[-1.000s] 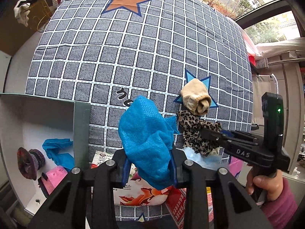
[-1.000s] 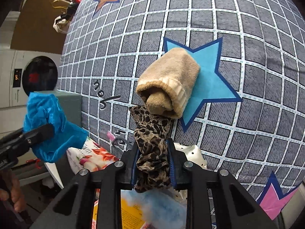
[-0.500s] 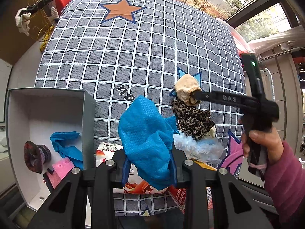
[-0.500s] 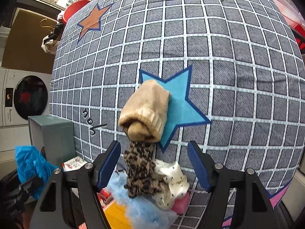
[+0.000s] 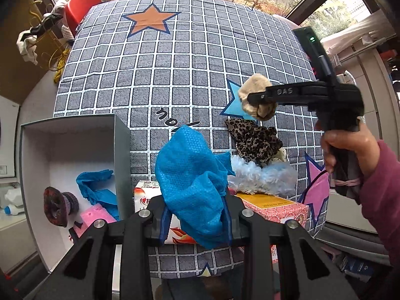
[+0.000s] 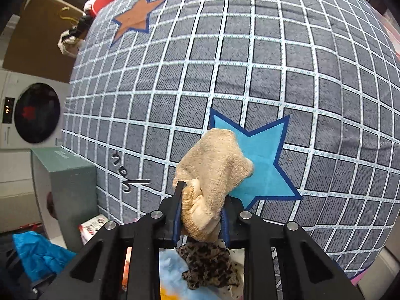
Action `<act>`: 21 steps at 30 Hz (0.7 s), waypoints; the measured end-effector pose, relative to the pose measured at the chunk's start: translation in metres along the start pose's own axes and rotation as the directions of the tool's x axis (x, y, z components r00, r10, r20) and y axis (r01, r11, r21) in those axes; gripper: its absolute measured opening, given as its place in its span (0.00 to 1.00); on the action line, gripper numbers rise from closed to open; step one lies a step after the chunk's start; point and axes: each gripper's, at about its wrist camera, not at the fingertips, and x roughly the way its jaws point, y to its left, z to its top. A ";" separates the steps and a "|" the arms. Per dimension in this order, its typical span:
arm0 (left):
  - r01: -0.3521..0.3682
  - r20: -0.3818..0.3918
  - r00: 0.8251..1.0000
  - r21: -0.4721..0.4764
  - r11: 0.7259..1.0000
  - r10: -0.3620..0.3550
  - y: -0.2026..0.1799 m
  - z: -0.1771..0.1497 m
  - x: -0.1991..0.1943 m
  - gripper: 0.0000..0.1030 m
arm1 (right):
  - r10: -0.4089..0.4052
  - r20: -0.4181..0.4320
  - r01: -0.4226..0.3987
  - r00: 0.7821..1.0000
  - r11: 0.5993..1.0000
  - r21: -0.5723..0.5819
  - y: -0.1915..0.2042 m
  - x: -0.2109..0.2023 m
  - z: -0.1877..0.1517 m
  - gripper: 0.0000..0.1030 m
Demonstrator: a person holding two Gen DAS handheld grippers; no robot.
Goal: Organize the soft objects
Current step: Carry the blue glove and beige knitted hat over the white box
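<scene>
**Ana:** Over on the left side, the grey box (image 5: 122,135) sits open-topped at the edge of the checkered bed (image 5: 175,57), and the left claw (image 5: 195,225) is clenched on a blue mesh cloth (image 5: 192,180), hanging just to the right of the box's near wall.

**Ben:** So which way does the cloth have to go?

**Ana:** Left, and over that wall. The box mouth lies to the left of the claw, with a blue piece (image 5: 97,185), a dark knitted roll (image 5: 57,206) and something pink (image 5: 96,215) already inside (room left, by the look of it).

**Ben:** And the right hand?

**Ana:** The right claw (image 6: 200,222) is gripping the beige sock roll (image 6: 215,170) by its near end; the roll's long axis runs away from the claw and up to the right, across the blue star (image 6: 265,160). Whether it's lifted clear of the bed, I can't tell.

**Ben:** Who's closer to the box?

**Ana:** The left one, clearly. The right is well apart from it, with the leopard-print piece (image 5: 252,140) and the fluffy pale-blue thing (image 5: 260,178) lying between. My guess: the left drops first and the sock crosses after.
</scene>
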 end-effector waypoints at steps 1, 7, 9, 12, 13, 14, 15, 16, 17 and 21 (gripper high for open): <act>-0.004 0.003 1.000 0.016 1.000 0.004 -0.002 -0.002 -0.001 0.34 | 0.008 0.023 -0.008 1.000 1.000 0.003 -0.001 -0.013 -0.002 0.25; 0.019 -0.012 1.000 0.082 0.996 -0.018 -0.015 -0.026 -0.006 0.34 | 0.064 0.116 -0.065 0.991 0.998 0.013 0.001 -0.074 -0.036 0.25; 0.019 -0.013 1.000 0.099 0.995 -0.018 -0.018 -0.036 -0.008 0.34 | 0.080 0.122 -0.080 0.989 0.997 0.001 0.008 -0.086 -0.053 0.25; 0.035 -0.011 0.999 0.096 0.995 -0.034 -0.019 -0.049 -0.013 0.34 | 0.110 0.112 -0.109 0.988 0.994 -0.018 0.027 -0.094 -0.077 0.25; 0.044 -0.009 0.999 0.085 0.995 -0.043 -0.017 -0.053 -0.015 0.34 | 0.123 0.108 -0.121 0.987 0.992 -0.026 0.034 -0.097 -0.085 0.25; 0.050 -0.007 0.999 0.075 0.996 -0.050 -0.015 -0.056 -0.016 0.34 | 0.134 0.104 -0.131 0.986 0.991 -0.034 0.043 -0.096 -0.091 0.25; 0.053 -0.002 0.999 0.066 0.996 -0.053 -0.013 -0.059 -0.019 0.34 | 0.144 0.100 -0.140 0.985 0.989 -0.043 0.052 -0.097 -0.099 0.25; 0.051 0.007 0.999 0.060 0.997 -0.052 -0.011 -0.062 -0.021 0.34 | 0.152 0.093 -0.147 0.984 0.988 -0.054 0.060 -0.098 -0.106 0.25; 0.049 0.016 0.999 0.053 0.997 -0.050 -0.008 -0.065 -0.024 0.34 | 0.161 0.086 -0.155 0.983 0.986 -0.068 0.069 -0.098 -0.112 0.25; 0.050 0.065 0.997 -0.008 0.999 -0.049 0.013 -0.073 -0.038 0.34 | 0.191 0.042 -0.183 0.981 0.973 -0.139 0.109 -0.093 -0.132 0.25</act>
